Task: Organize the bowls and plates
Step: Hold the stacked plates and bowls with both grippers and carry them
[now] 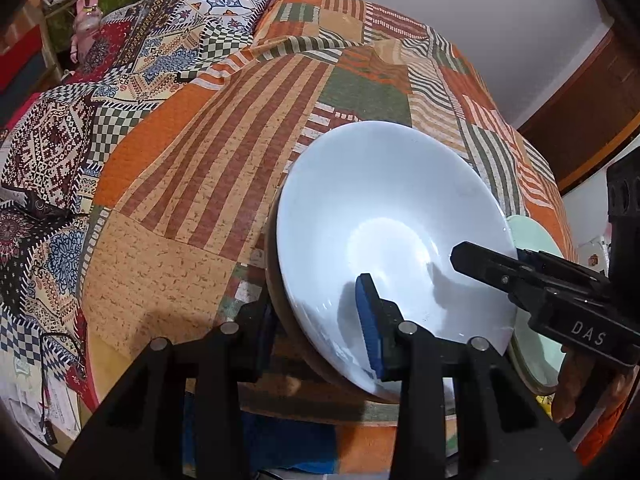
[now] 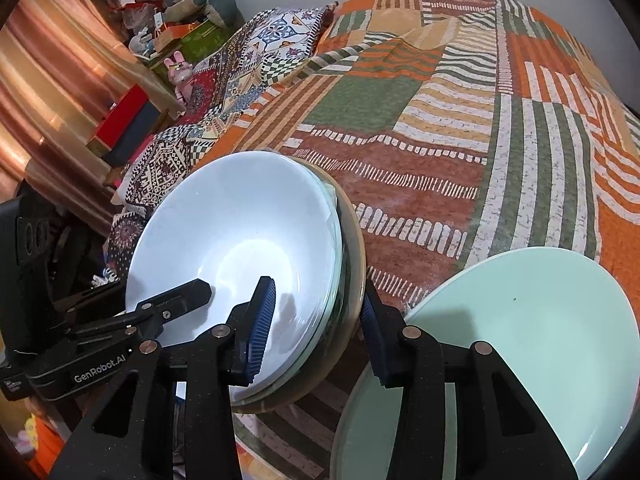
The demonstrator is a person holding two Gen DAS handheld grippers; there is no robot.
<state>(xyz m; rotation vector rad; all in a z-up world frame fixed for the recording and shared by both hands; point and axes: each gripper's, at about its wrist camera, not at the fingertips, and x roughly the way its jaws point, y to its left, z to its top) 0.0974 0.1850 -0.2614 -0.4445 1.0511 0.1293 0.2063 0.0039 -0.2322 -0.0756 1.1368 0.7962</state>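
A: Where is the white bowl?

B: It sits on top of a small stack, over a clear glass dish and a brown dish. The stack rests on the patchwork bedspread near the bed's front edge.

A: State of the left gripper?

B: Its jaws straddle the stack's near-left rim. One blue pad lies inside the white bowl; the other finger is outside, against the brown dish. It grips the stack by the rim.

A: And the right gripper?

B: It clamps the opposite rim of the same stack, one ribbed blue pad inside the bowl, the other pad outside the brown dish.

A: Anything beside the stack?

B: A pale green plate lies just to the right on the bedspread, close to the stack; whether they touch cannot be told.

A: Describe the surface and room.

B: The bedspread has orange, green and striped patches. A second quilt with checkered and floral patterns lies bunched at the left. Beyond it stand a pink rabbit figure, red boxes and a copper-coloured curtain. The far wall is plain white; a dark wooden door shows at the right.
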